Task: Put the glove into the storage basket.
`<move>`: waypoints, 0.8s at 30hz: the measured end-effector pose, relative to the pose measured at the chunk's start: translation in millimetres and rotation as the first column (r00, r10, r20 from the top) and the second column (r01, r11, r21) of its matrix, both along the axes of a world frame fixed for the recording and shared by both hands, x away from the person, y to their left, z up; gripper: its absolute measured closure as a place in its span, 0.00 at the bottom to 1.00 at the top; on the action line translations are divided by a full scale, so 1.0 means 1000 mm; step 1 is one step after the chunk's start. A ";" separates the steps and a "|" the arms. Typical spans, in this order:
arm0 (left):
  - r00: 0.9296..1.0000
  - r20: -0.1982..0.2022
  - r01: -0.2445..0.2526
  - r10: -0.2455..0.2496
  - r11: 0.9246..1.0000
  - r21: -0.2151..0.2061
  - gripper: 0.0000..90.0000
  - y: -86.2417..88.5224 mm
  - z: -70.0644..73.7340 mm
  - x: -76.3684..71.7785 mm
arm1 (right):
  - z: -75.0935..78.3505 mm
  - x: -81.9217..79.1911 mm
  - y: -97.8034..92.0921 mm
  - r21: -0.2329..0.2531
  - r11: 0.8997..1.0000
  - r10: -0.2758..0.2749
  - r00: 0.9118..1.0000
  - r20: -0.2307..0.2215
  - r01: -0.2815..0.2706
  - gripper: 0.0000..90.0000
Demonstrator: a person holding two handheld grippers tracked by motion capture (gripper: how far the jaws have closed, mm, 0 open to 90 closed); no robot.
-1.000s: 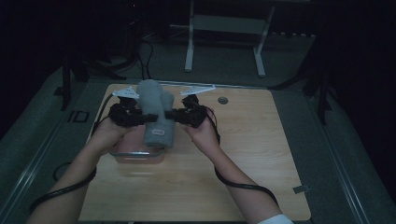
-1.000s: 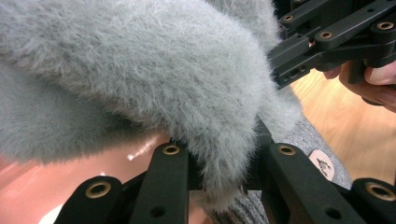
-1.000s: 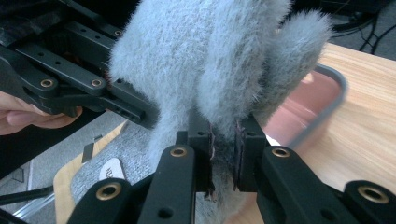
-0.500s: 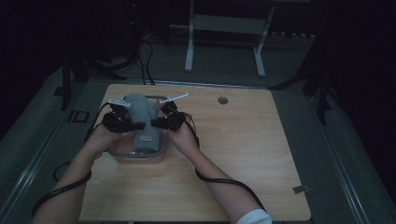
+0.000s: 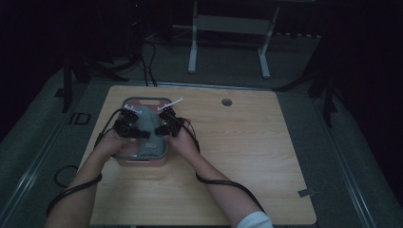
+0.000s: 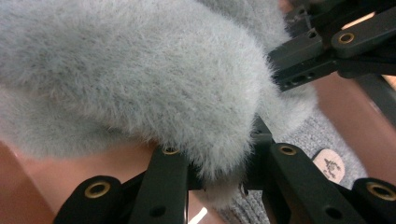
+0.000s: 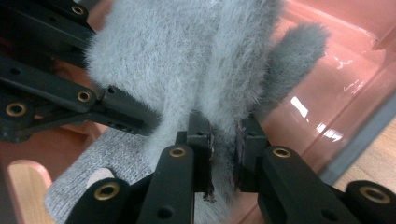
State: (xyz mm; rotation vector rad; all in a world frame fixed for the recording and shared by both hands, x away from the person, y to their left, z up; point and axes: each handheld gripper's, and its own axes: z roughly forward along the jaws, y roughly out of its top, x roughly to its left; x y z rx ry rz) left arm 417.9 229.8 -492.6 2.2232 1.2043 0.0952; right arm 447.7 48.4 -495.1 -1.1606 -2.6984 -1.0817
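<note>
- The fuzzy grey garment (image 6: pixel 140 79) hangs bunched between my two grippers, its pile pressed right against both cameras
- My left gripper (image 6: pixel 219 175) is clamped on one fold of it; in the left gripper view the fluff bulges over and between my black jaws
- My right gripper (image 7: pixel 223 158) is clamped on another fold, the jaws drawn close with a thin wad of grey fur squeezed between them
- In the right gripper view my left gripper's black linkage reaches in from the left and touches the same bundle; in the left gripper view my right gripper's arms come in at the upper right
- Just below my jaws lies a flatter grey knit piece (image 7: pixel 102 158) with a small pale label (image 6: pixel 332 164) on it; I cannot tell whether it is part of the same garment
- All of this sits inside a pink plastic bin (image 7: pixel 336 98) with a grey rim; its glossy wall rises just beyond my right gripper and its floor shows under my left
- From the high view the bin (image 5: pixel 142 161) is directly under both grippers, with the grey cloth (image 5: pixel 148 124) filling its middle
- My left hand (image 5: pixel 110 141) and right hand (image 5: pixel 183 140) flank the bin, grippers tilted in toward each other over it
- The bin rests on the wooden desk (image 5: pixel 247 161), toward its left side, with a small round hole (image 5: pixel 226 102) in the desk well off to the right of my right gripper
</note>
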 end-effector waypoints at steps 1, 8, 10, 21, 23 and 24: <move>1.000 -0.011 -0.006 0.006 1.000 0.010 0.85 -0.001 -0.001 0.001 | 0.000 0.000 0.001 -0.016 1.000 0.003 1.000 0.006 -0.003 0.86; 0.999 0.003 -0.038 0.038 0.993 0.114 0.66 -0.012 -0.007 0.007 | 0.008 -0.002 0.002 -0.055 0.997 0.050 0.996 0.071 -0.046 0.60; 0.996 0.040 -0.079 0.074 0.985 0.156 0.51 -0.015 -0.008 0.007 | 0.013 -0.003 -0.002 -0.036 0.998 0.049 0.995 0.092 -0.046 0.55; 0.982 0.143 -0.140 0.120 0.981 0.136 0.17 -0.006 0.012 -0.008 | 0.041 -0.005 -0.039 0.114 0.991 0.053 0.989 0.139 -0.069 0.22; 0.972 0.194 -0.164 0.135 0.977 0.139 0.15 -0.005 0.015 -0.015 | 0.044 -0.007 -0.047 0.122 0.989 0.066 0.988 0.140 -0.084 0.22; 0.965 0.226 -0.170 0.136 0.976 0.140 0.11 -0.004 0.016 -0.019 | 0.045 -0.008 -0.050 0.121 0.989 0.068 0.986 0.150 -0.087 0.21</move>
